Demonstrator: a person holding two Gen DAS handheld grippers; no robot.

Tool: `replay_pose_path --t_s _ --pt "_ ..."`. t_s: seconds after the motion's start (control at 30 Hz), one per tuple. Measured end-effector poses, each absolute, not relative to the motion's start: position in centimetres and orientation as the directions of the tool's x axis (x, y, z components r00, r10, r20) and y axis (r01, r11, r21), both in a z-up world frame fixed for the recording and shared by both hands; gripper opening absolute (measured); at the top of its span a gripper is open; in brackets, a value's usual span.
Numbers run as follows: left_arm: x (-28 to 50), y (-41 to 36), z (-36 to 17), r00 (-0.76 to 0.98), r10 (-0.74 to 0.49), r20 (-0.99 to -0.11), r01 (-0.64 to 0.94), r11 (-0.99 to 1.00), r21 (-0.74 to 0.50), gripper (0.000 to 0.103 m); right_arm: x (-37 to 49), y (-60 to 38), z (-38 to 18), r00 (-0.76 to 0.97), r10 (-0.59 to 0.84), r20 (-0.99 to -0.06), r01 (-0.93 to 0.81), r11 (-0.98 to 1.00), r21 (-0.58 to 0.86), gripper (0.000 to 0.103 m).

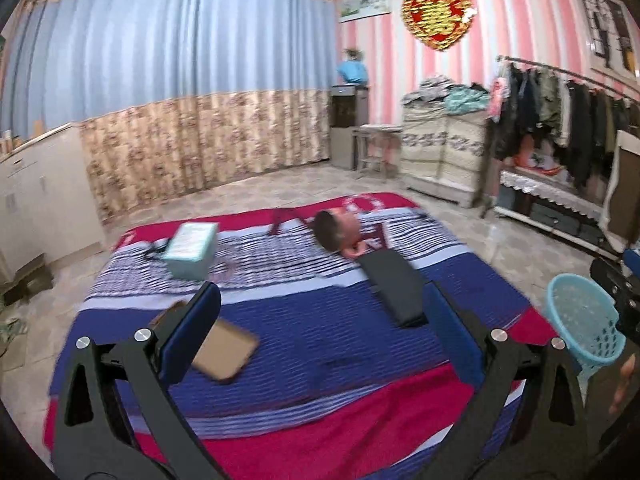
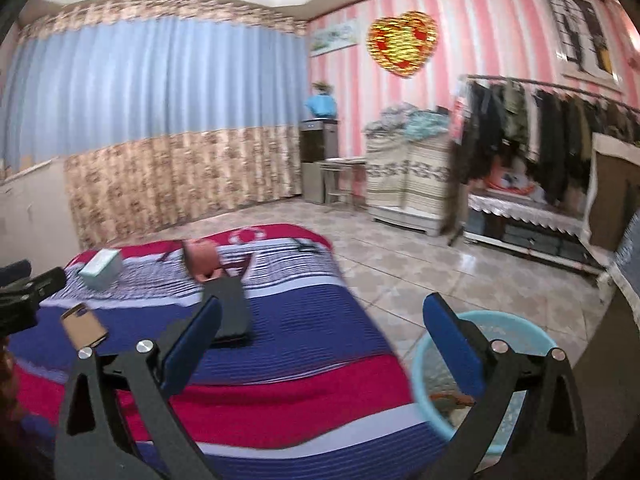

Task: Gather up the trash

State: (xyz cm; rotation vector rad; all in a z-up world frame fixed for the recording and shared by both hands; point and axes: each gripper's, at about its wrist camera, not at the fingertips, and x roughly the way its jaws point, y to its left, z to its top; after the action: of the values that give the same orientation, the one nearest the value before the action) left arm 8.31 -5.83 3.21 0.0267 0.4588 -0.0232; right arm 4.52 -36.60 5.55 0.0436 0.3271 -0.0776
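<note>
Left gripper (image 1: 320, 320): blue-padded jaws spread wide, nothing between them. It hangs over the near half of the bed with a red, blue and white striped blanket (image 1: 320, 420).

Flat brown cardboard piece (image 1: 224, 354): lies on the blue band of the blanket at near left, tilted, partly hidden behind the left finger (image 1: 192, 332) of the left gripper. Whether finger and cardboard touch cannot be told. In the right wrist view the same cardboard (image 2: 84, 326) sits at the left edge of the bed, with the black body of the other gripper (image 2: 28, 292) just left of it.

Pale green rectangular box (image 1: 192, 250): on the white-striped band, far left of the bed, a dark cord beside it.

Black flat rectangular pad (image 1: 394, 286): right of centre on the bed. At its far end lies a round pinkish doll-like head with a dark top (image 1: 336, 232); the exact kind is unclear.

Right gripper (image 2: 320, 328): jaws wide apart, holding nothing. Its right finger (image 2: 452, 344) overlaps the light blue perforated plastic basket (image 2: 516, 420), which stands on the tiled floor just right of the bed's near corner. Some dark and orange bits show inside the basket, too blurred to name. The left wrist view shows the basket (image 1: 580, 320) at far right beside the bed

Both frames blurred
</note>
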Motion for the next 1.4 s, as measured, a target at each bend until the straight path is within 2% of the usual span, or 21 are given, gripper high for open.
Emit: replay_pose_path --t_s 0.17,0.53,0.67,1.0,1.4 --pt "6.7 -3.2 3.3 0.895 0.019 -0.447 -0.016 1.000 0.012 0.098 2.6 -33.0 5.7 0.947 -0.027 -0.320 0.027 1.000 -0.003 0.098" --pt "2.4 -0.9 1.8 0.898 -0.009 -0.440 0.002 1.000 -0.016 0.098 -0.5 -30.2 2.7 0.917 -0.006 -0.398 0.020 0.999 0.030 0.099" --pt "0.9 -0.5 1.3 0.911 -0.028 -0.411 0.017 0.999 -0.029 0.098 -1.2 -29.6 1.8 0.911 -0.011 -0.413 0.021 1.000 0.020 0.098" --pt "-1.7 -0.3 1.5 0.937 -0.058 -0.345 0.047 0.998 -0.039 0.098 -3.3 -28.7 2.3 0.922 -0.030 -0.385 0.034 0.999 0.005 0.099" --pt "-2.4 -0.5 1.7 0.947 -0.075 -0.313 0.068 0.997 -0.034 0.098 -3.4 -28.1 2.9 0.927 -0.043 -0.372 0.043 0.999 -0.010 0.098"
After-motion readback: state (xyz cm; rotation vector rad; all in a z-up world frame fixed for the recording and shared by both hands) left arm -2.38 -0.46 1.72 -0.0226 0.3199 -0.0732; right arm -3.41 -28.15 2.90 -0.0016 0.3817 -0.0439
